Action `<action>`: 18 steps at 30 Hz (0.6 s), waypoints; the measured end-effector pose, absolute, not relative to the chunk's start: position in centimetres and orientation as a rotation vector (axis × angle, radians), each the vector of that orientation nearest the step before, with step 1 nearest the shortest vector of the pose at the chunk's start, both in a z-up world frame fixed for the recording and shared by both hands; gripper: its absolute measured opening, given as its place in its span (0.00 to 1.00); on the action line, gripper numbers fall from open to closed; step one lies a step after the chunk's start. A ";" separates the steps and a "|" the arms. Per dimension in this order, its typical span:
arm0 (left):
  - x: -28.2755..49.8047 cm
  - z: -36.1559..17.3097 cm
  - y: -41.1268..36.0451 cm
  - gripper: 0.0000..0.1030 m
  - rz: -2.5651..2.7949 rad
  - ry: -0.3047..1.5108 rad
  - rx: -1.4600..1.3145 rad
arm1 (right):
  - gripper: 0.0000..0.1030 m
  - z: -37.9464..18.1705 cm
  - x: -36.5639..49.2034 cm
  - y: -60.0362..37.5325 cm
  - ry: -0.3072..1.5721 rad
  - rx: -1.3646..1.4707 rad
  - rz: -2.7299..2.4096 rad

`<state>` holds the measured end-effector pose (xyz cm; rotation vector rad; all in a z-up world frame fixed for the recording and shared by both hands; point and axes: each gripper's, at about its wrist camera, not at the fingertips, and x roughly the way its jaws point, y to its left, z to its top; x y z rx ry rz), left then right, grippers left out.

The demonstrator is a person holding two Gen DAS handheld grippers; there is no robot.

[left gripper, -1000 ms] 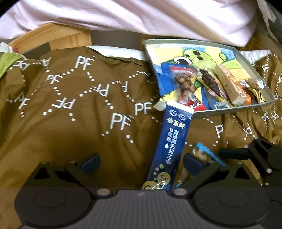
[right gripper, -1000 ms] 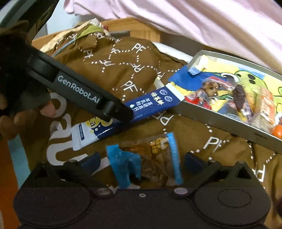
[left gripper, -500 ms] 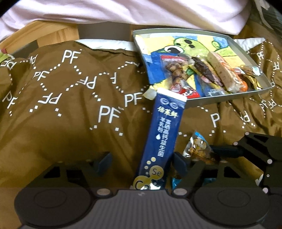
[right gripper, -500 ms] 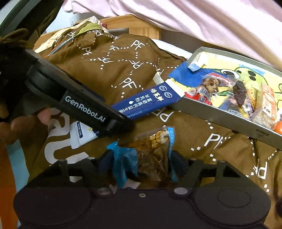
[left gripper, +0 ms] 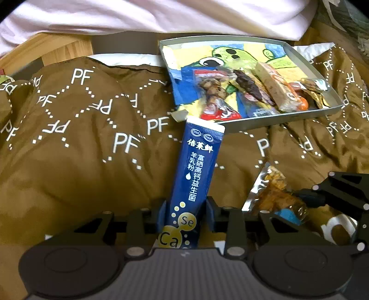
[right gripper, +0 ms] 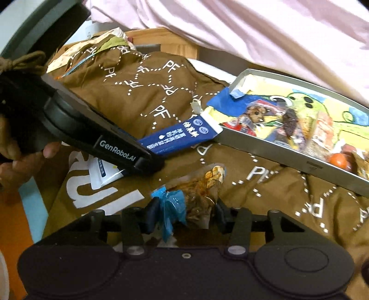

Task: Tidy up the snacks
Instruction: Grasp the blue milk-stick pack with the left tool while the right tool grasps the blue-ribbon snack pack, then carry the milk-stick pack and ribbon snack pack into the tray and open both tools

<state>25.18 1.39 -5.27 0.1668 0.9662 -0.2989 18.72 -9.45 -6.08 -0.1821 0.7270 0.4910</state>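
Note:
A long dark-blue sachet (left gripper: 196, 175) with white lettering lies on the brown quilt, its far end touching the metal tray's rim (left gripper: 249, 123). My left gripper (left gripper: 186, 213) is shut on the sachet's near end. The sachet (right gripper: 182, 137) and left gripper body (right gripper: 92, 136) also show in the right wrist view. My right gripper (right gripper: 184, 215) is shut on a clear snack packet with blue ends (right gripper: 196, 196), seen too in the left wrist view as the packet (left gripper: 274, 193). The tray (right gripper: 283, 157) holds several wrapped snacks (left gripper: 253, 90).
A brown quilt printed with "PF" (left gripper: 92, 120) covers the surface. Pink fabric (left gripper: 161, 16) hangs behind the tray. A wooden frame (left gripper: 53, 46) shows at the back left. A person's hand (right gripper: 13, 157) grips the left tool.
Both grippers went from open to shut: the left closed on the blue sachet, the right on the clear snack packet. The views shifted slightly forward.

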 end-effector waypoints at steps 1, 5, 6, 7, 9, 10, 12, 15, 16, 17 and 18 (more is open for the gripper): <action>24.9 -5.2 1.3 0.36 -0.300 0.972 0.162 | 0.48 -5.9 18.4 -9.7 0.726 -0.179 0.484; 23.7 -4.9 0.7 0.36 -0.315 0.992 0.133 | 0.48 -5.3 16.9 -10.6 0.719 -0.180 0.460; 23.3 -4.7 0.5 0.36 -0.325 0.994 0.126 | 0.48 -5.0 16.5 -10.8 0.715 -0.181 0.453; 22.9 -4.6 0.4 0.36 -0.337 0.995 0.120 | 0.48 -4.8 16.1 -11.1 0.711 -0.181 0.449; 22.2 -4.4 0.2 0.36 -0.366 0.999 0.100 | 0.48 -4.2 15.3 -11.6 0.701 -0.178 0.439; 21.9 -4.3 0.1 0.36 -0.375 1.002 0.090 | 0.48 -3.9 15.0 -11.9 0.696 -0.179 0.432; 21.4 -4.3 0.1 0.36 -0.381 1.007 0.074 | 0.48 -3.3 14.2 -12.6 0.689 -0.183 0.420; 20.6 -3.8 0.0 0.36 -0.387 1.000 0.049 | 0.48 -2.4 13.2 -13.6 0.679 -0.192 0.402; 20.3 -3.5 -0.1 0.36 -0.393 0.994 0.037 | 0.48 -2.0 12.9 -14.0 0.676 -0.196 0.399; 20.0 -3.2 -0.2 0.36 -0.400 0.985 0.022 | 0.48 -1.6 12.6 -14.4 0.671 -0.199 0.397; 19.6 -2.8 -0.2 0.36 -0.406 0.971 0.006 | 0.48 -1.2 12.5 -14.8 0.664 -0.200 0.396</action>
